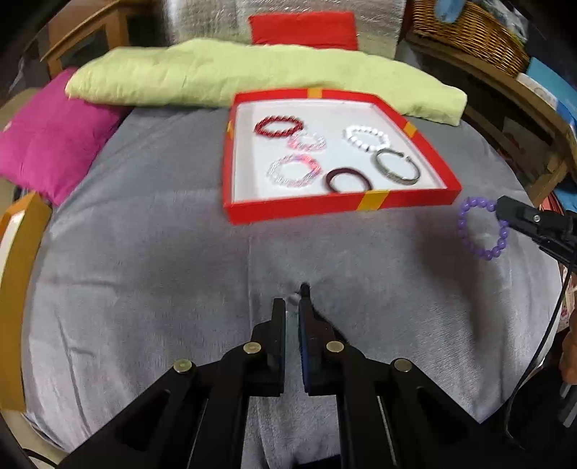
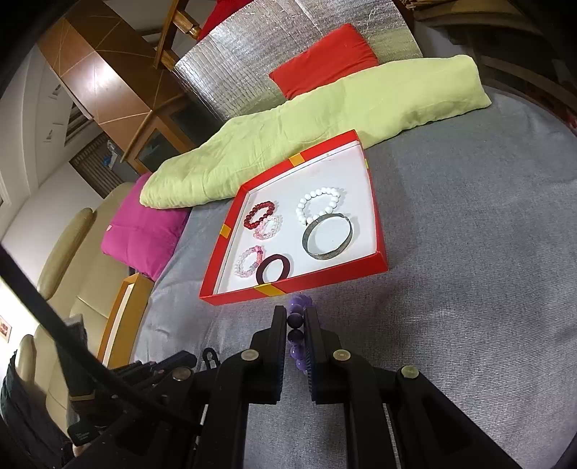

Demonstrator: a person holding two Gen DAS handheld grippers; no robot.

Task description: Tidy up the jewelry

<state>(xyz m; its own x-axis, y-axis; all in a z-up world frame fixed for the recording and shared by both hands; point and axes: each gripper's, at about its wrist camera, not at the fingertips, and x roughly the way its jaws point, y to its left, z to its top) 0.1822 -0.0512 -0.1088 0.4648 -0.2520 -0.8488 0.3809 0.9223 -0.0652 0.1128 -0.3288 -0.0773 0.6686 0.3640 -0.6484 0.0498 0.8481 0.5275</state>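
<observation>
A red tray (image 1: 303, 210) with a white floor lies on the grey blanket and also shows in the right wrist view (image 2: 324, 278). It holds several bracelets: red beads (image 1: 278, 126), white beads (image 1: 367, 138), a silver bangle (image 1: 397, 166), a dark band (image 1: 349, 179) and pink ones (image 1: 294, 169). My right gripper (image 2: 296, 317) is shut on a purple bead bracelet (image 2: 298, 333) just in front of the tray; the bracelet hangs from its fingers in the left wrist view (image 1: 483, 231). My left gripper (image 1: 291, 306) is nearly shut over the blanket, a small pale bit between its tips.
A light green folded quilt (image 1: 252, 79), a magenta cushion (image 1: 54, 133) and a red cushion (image 1: 304, 29) lie behind the tray. A wicker basket (image 1: 468, 32) sits on wooden shelves at the right. A wooden frame (image 1: 18, 288) borders the left edge.
</observation>
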